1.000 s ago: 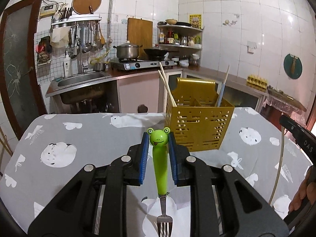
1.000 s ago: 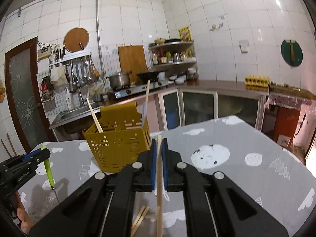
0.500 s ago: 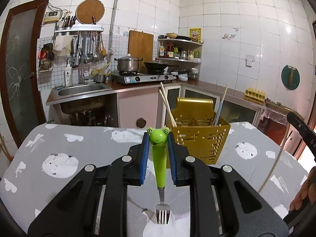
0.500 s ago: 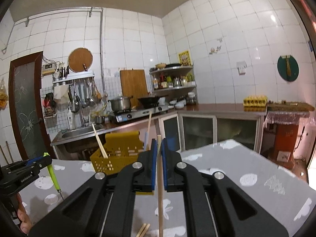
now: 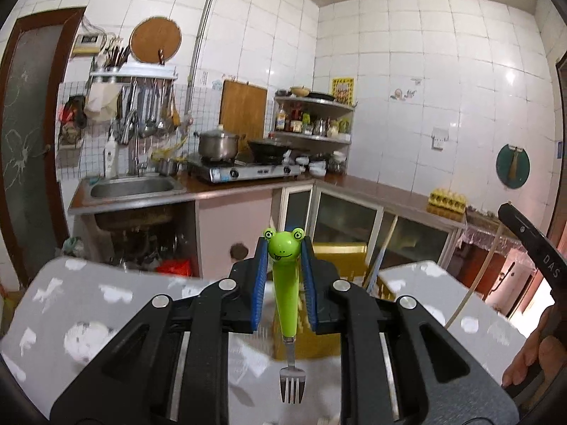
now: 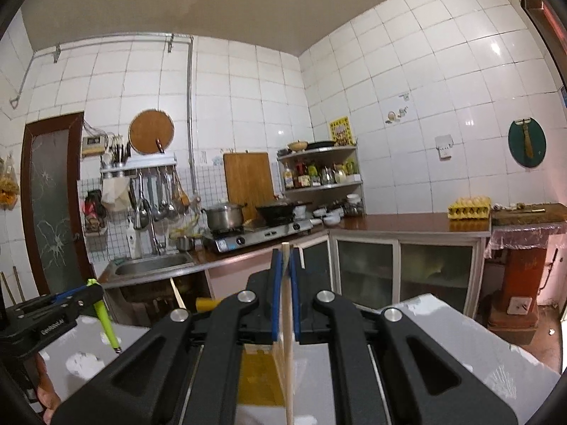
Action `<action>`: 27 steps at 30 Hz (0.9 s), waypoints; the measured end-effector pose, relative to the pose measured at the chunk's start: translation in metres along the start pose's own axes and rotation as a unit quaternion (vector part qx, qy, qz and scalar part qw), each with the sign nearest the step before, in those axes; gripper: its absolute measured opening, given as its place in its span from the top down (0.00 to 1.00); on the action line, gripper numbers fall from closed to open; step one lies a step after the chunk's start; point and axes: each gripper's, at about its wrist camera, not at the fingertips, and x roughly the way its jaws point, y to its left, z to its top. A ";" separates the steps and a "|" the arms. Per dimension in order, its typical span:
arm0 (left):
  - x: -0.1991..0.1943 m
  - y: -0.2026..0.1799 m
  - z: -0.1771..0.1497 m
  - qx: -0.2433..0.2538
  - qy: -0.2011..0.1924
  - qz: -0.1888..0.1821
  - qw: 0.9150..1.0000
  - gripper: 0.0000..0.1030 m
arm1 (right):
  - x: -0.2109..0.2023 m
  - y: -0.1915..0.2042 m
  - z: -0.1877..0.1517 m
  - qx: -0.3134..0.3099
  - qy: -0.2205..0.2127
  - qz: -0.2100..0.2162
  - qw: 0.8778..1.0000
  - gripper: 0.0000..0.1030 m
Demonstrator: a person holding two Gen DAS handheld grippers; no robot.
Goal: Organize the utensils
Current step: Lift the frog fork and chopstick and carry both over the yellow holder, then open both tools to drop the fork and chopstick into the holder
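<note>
My left gripper (image 5: pixel 284 248) is shut on a fork with a green frog-head handle (image 5: pixel 285 283); its metal tines (image 5: pixel 292 387) hang down toward me. The yellow perforated utensil basket (image 5: pixel 340 262) stands on the table behind and below the jaws, mostly hidden, with a blue-handled utensil (image 5: pixel 377 265) leaning in it. In the right wrist view my right gripper (image 6: pixel 285 251) is shut on a single wooden chopstick (image 6: pixel 288 354) that hangs straight down. The yellow basket (image 6: pixel 258 372) shows low between the gripper arms. The left gripper with the green fork (image 6: pixel 106 322) appears at the left edge.
The table has a grey cloth with white animal prints (image 5: pixel 92 304). Behind it run a counter with a sink (image 5: pixel 133 187), a gas stove with a pot (image 5: pixel 218 145) and a wok, a corner shelf of bottles (image 5: pixel 312 120), and an egg tray (image 6: pixel 469 209). A hand (image 5: pixel 528 357) holds the right gripper.
Both grippers have risen with the fork and the chopstick still held. The basket and table have dropped low in both views, and more of the wall and ceiling shows.
</note>
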 end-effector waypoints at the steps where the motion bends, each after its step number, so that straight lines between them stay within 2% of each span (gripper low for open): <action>1: 0.000 0.000 0.003 0.000 -0.002 0.000 1.000 0.83 | 0.003 0.003 0.004 -0.001 -0.004 0.001 1.000 0.95; 6: 0.013 -0.009 0.051 -0.007 -0.036 -0.008 0.999 0.83 | 0.018 0.018 0.034 -0.002 -0.027 0.013 1.000 0.95; 9: 0.022 -0.015 0.067 -0.006 -0.050 -0.006 0.999 0.83 | 0.032 0.029 0.054 -0.009 -0.044 0.018 0.999 0.95; 13: 0.046 -0.021 0.078 -0.004 -0.060 -0.012 0.998 0.83 | 0.052 0.038 0.062 -0.005 -0.048 0.021 0.999 0.95; 17: 0.071 -0.023 0.065 0.005 -0.057 -0.011 0.998 0.83 | 0.074 0.037 0.054 0.007 -0.040 0.021 0.999 0.95; 20: 0.100 -0.020 0.041 0.006 -0.032 -0.013 0.999 0.83 | 0.090 0.035 0.042 0.012 -0.027 0.025 0.999 0.95; 23: 0.113 -0.018 0.016 0.005 -0.016 -0.014 1.000 0.83 | 0.105 0.035 0.023 0.005 -0.002 0.027 1.000 0.95; 24: 0.124 -0.017 -0.002 0.010 -0.003 -0.011 1.000 0.83 | 0.110 0.034 0.015 0.000 0.009 0.027 1.000 0.95; 27: 0.135 -0.012 -0.021 0.013 0.016 -0.005 1.000 0.83 | 0.123 0.032 -0.001 -0.011 0.038 0.027 0.999 0.95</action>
